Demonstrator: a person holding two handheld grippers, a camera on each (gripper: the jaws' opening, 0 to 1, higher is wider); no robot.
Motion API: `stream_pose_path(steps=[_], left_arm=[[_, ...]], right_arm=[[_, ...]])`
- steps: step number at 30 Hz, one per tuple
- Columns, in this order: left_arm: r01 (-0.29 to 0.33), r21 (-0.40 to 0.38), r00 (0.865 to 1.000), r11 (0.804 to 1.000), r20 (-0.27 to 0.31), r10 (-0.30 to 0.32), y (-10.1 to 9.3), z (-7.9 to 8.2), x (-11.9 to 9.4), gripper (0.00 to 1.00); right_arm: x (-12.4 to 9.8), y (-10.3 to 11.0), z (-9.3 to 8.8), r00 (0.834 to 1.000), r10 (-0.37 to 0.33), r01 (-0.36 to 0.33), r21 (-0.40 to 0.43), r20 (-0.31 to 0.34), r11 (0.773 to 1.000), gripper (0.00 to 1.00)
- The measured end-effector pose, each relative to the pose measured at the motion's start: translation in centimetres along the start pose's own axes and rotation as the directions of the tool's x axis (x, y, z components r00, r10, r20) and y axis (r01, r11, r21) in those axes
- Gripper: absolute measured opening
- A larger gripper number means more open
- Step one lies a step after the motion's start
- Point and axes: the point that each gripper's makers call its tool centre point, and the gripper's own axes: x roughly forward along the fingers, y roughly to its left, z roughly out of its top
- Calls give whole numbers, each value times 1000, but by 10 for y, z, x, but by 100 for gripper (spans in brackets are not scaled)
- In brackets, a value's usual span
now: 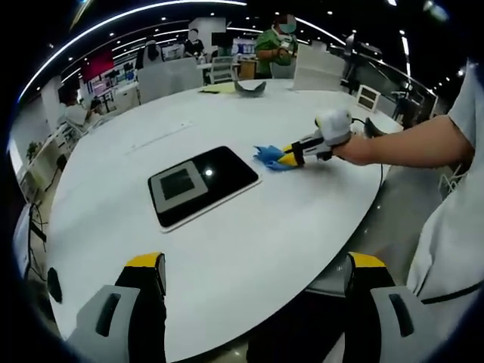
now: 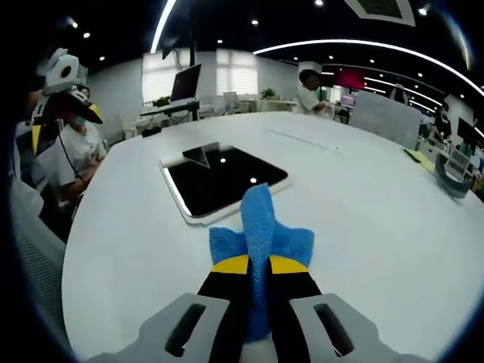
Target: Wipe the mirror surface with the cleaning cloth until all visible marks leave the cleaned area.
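A flat rectangular mirror (image 1: 203,184) with a pale frame lies on the white round table (image 1: 249,249); its dark glass reflects ceiling lights. Just right of it lies the blue cleaning cloth (image 1: 270,156), pinched by my right gripper (image 1: 290,157), which a gloved hand holds. In the right gripper view the cloth (image 2: 261,234) stands up between the shut yellow-tipped jaws of my right gripper (image 2: 259,266), with the mirror (image 2: 223,181) a short way ahead. My left gripper (image 1: 257,261) hangs open over the table's near edge, away from the mirror, with nothing between its fingers.
Several people sit or stand at desks beyond the table. A dark curved object (image 1: 249,87) and a yellowish sheet (image 1: 217,88) lie at the table's far side. White chairs (image 1: 318,72) stand behind it. A person's sleeve (image 1: 454,227) is on the right.
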Motion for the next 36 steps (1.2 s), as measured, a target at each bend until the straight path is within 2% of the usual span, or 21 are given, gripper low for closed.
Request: stream_pose_path(steps=[15,25,36], left_arm=[[15,1,1000,1000,12,-15,11,6,5,99],[35,1,999,999,20,-35,18,-4,1,99],[39,11,999,999,23,-39,33,-4,-9,99]], right_arm=[[1,-1,1,1000,-20,21,38,-16,999,2],[0,0,1,999,-28,30,42,-45,999,2],[1,-1,3,996,-47,52,74,-73,996,2]])
